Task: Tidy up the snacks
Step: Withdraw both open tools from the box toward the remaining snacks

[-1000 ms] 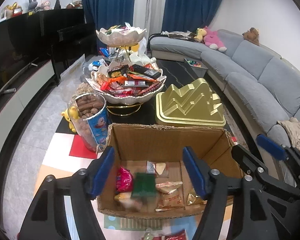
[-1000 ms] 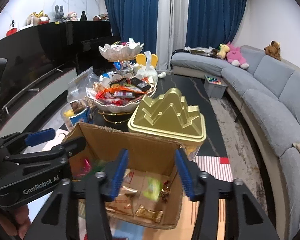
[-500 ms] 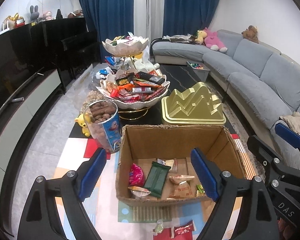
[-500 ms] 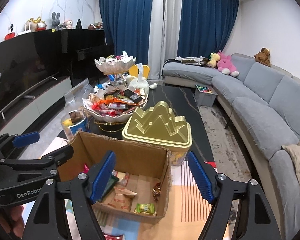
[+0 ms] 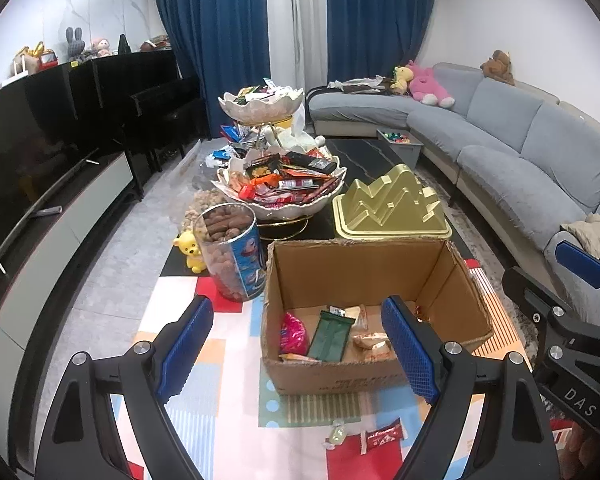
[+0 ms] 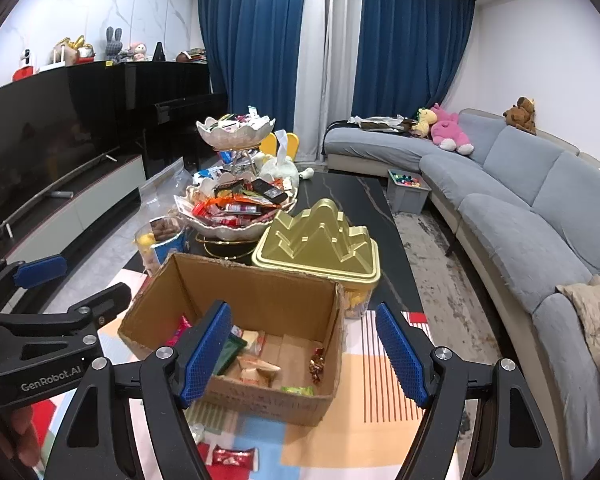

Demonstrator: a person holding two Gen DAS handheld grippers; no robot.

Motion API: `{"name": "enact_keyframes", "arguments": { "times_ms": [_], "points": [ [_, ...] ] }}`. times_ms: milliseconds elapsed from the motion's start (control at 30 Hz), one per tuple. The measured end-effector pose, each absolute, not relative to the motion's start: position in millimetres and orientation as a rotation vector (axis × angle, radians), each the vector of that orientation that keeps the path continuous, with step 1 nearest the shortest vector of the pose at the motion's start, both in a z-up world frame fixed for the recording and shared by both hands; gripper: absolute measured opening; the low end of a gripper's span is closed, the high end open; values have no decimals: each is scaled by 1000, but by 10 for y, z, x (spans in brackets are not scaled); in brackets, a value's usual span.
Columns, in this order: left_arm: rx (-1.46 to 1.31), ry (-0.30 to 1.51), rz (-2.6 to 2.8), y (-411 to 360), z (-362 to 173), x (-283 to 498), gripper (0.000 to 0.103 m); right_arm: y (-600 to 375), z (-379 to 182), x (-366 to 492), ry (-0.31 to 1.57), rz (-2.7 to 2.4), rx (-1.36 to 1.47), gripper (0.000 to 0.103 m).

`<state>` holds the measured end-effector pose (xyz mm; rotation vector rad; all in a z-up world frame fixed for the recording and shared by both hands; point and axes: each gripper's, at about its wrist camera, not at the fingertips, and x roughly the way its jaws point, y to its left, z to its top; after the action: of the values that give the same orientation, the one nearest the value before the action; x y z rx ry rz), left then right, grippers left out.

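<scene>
1. Both tongs stand with their jaws wide apart and nothing between the pads: the left gripper (image 5: 298, 350) and the right gripper (image 6: 302, 354).
2. The cardboard box (image 5: 364, 270) sits just ahead of both, open at the top.
3. Inside it lie a green packet (image 5: 332, 334), a pink packet (image 5: 292, 332) and several tan wrappers.
4. Beyond the box stand a gold mountain-shaped tin (image 5: 392, 208), a tiered snack bowl (image 5: 280, 188) and a clear jar (image 5: 232, 252).
5. Below the left tongs, on the mat, lies a red wrapper (image 5: 382, 438).
</scene>
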<state>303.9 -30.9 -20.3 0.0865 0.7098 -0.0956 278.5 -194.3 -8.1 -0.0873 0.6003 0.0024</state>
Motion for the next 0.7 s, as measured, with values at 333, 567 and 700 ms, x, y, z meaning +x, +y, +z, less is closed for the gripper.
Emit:
{"name": "enact_keyframes", "arguments": {
  "times_ms": [333, 567, 700],
  "points": [
    [106, 696, -102, -221, -299, 2833, 86, -1840, -149, 2559, 594, -4, -98, 75],
    [111, 682, -128, -157, -409, 2666, 86, -1762, -235, 2434, 591, 2, -100, 75],
    [117, 682, -147, -136, -489, 2581, 86, -1719, -310, 2366, 594, 11, -98, 75]
  ]
}}
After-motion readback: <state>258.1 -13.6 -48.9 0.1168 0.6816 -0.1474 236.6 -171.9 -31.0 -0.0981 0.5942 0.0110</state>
